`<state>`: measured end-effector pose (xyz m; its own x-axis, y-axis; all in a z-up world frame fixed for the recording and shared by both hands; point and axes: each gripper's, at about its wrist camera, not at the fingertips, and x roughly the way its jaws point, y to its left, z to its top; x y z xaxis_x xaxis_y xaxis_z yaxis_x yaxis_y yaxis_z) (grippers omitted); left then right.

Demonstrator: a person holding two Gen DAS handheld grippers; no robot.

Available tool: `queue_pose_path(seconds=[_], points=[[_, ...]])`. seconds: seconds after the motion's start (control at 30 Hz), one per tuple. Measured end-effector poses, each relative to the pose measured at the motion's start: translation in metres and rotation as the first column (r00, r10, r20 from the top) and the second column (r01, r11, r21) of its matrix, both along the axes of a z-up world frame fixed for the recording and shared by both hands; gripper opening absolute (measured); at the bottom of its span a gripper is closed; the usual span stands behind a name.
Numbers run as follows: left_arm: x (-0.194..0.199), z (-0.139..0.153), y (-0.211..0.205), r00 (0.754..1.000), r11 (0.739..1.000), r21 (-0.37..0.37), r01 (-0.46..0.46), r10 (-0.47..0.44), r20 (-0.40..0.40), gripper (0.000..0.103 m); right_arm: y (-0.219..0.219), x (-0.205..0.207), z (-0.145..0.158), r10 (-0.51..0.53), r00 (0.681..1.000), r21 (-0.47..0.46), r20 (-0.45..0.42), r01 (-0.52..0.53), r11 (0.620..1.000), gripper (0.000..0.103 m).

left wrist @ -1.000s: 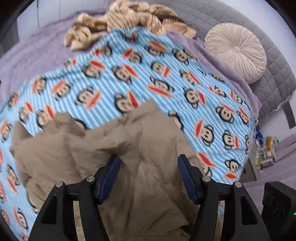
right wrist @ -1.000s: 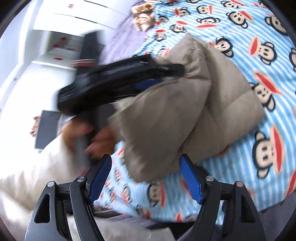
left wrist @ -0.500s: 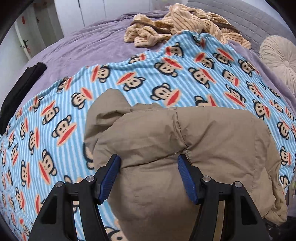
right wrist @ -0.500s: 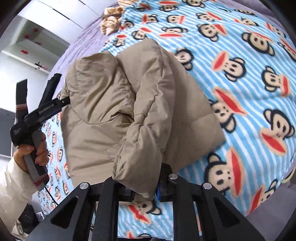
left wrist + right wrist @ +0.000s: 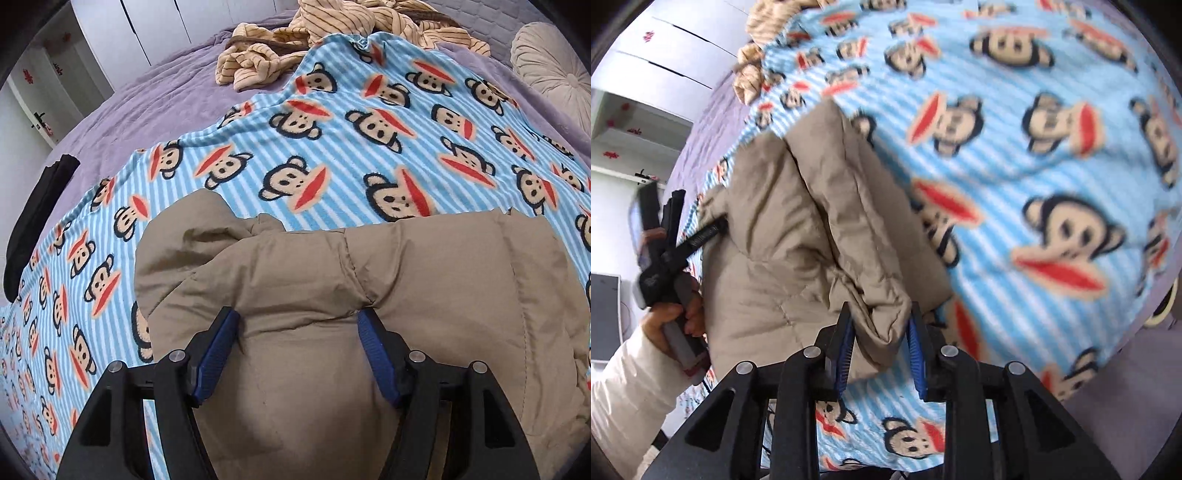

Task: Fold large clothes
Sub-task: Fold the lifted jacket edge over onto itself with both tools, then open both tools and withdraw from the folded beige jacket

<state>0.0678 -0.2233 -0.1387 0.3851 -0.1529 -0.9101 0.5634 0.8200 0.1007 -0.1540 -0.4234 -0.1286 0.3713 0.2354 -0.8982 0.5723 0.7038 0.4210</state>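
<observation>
A tan padded jacket (image 5: pixel 369 295) lies bunched and folded on a blue striped monkey-print blanket (image 5: pixel 332 155). My left gripper (image 5: pixel 297 328) is open, its blue pads on either side of the jacket's near fold, pressing into it. In the right wrist view the jacket (image 5: pixel 798 240) lies to the left, and my right gripper (image 5: pixel 881 332) pinches its near corner between partly closed blue pads. The left gripper (image 5: pixel 668 258) shows there too, held in a hand at the jacket's far side.
A beige striped garment (image 5: pixel 332 40) is heaped at the far end of the purple bedspread (image 5: pixel 147 103). A round cream cushion (image 5: pixel 554 81) lies at the right. A black item (image 5: pixel 37 214) lies at the bed's left edge. White wardrobe doors (image 5: pixel 665 48) stand behind.
The right gripper's jaws have parted somewhat around the jacket corner after being tightly shut, and it moved closer over the blanket. The left gripper has stayed open over the jacket fold.
</observation>
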Motion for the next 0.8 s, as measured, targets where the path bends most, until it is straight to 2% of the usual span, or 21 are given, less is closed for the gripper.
queue_pose_path(seconds=[0.13, 0.2, 0.27, 0.33, 0.4, 0.53, 0.67, 0.8], points=[[-0.003, -0.003, -0.003, 1.0, 0.999, 0.037, 0.001, -0.002, 0.028, 0.07, -0.009, 0.007, 0.042, 0.061, 0.994, -0.104, 0.088, -0.051, 0.993, 0.028], [-0.003, 0.0, -0.003, 1.0, 0.999, 0.049, -0.016, 0.015, 0.024, 0.07, -0.004, 0.023, 0.054, 0.144, 0.984, -0.141, 0.102, -0.129, 0.982, 0.029], [-0.002, 0.01, 0.002, 0.999, 0.997, 0.056, -0.054, 0.054, 0.005, 0.07, 0.012, 0.038, 0.055, 0.245, 0.964, -0.141, 0.107, -0.229, 0.963, 0.031], [-0.005, 0.023, 0.012, 0.997, 0.996, 0.047, -0.082, 0.083, -0.007, 0.07, 0.032, 0.057, 0.041, 0.325, 0.943, -0.094, 0.075, -0.318, 0.943, 0.031], [-0.016, 0.04, 0.029, 0.994, 0.994, 0.035, -0.105, 0.105, 0.004, 0.07, 0.047, 0.066, 0.016, 0.377, 0.926, -0.056, 0.004, -0.376, 0.925, 0.031], [-0.051, 0.059, 0.068, 0.988, 0.988, -0.013, -0.152, 0.152, -0.043, 0.07, 0.048, 0.061, -0.025, 0.401, 0.912, 0.035, -0.088, -0.399, 0.916, 0.03], [-0.093, 0.045, 0.093, 0.97, 0.979, 0.009, -0.206, 0.205, -0.13, 0.07, 0.043, 0.061, -0.038, 0.421, 0.902, 0.073, -0.102, -0.415, 0.907, 0.03], [-0.115, 0.04, 0.105, 0.945, 0.961, -0.009, -0.276, 0.269, -0.183, 0.07, 0.04, 0.073, -0.051, 0.43, 0.895, 0.11, -0.121, -0.418, 0.902, 0.03]])
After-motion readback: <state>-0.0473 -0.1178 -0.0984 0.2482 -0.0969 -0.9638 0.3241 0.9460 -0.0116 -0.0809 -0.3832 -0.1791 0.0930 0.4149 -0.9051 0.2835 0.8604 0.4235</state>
